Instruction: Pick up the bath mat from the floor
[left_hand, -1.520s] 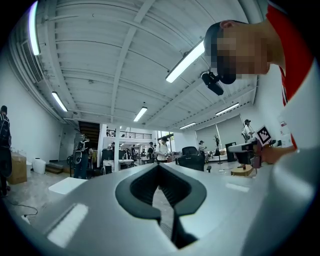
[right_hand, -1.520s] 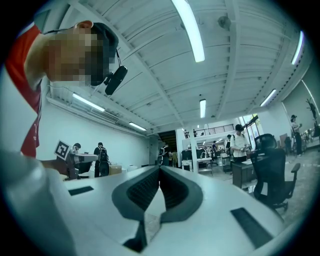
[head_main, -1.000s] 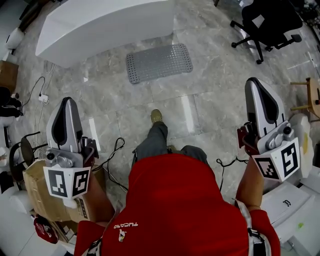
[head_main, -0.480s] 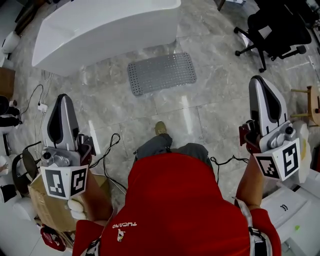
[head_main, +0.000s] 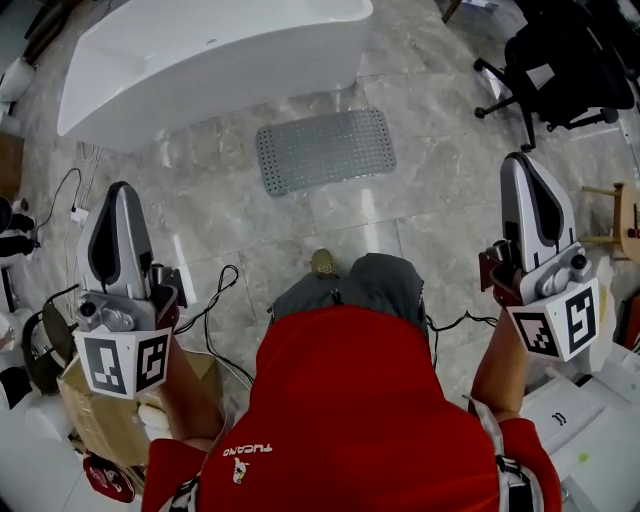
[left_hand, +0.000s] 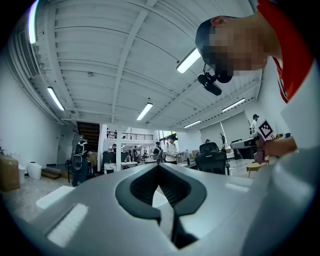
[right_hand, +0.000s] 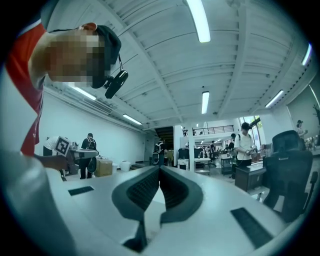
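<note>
Your grey perforated rubber bath mat (head_main: 325, 150) lies flat on the marble floor (head_main: 420, 200) ahead, near the white bathtub (head_main: 210, 50). A black office chair (head_main: 570, 60) stands to its right, and black cables (head_main: 225, 300) trail on the left. Your left gripper (head_main: 120, 192) and right gripper (head_main: 525, 162) are closed and empty.

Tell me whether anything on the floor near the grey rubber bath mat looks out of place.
The grey perforated rubber bath mat lies flat beside the white bathtub. Only a loose black cable looks untidy: it loops across the grey marble floor left of the person's legs, a possible trip hazard.
</note>
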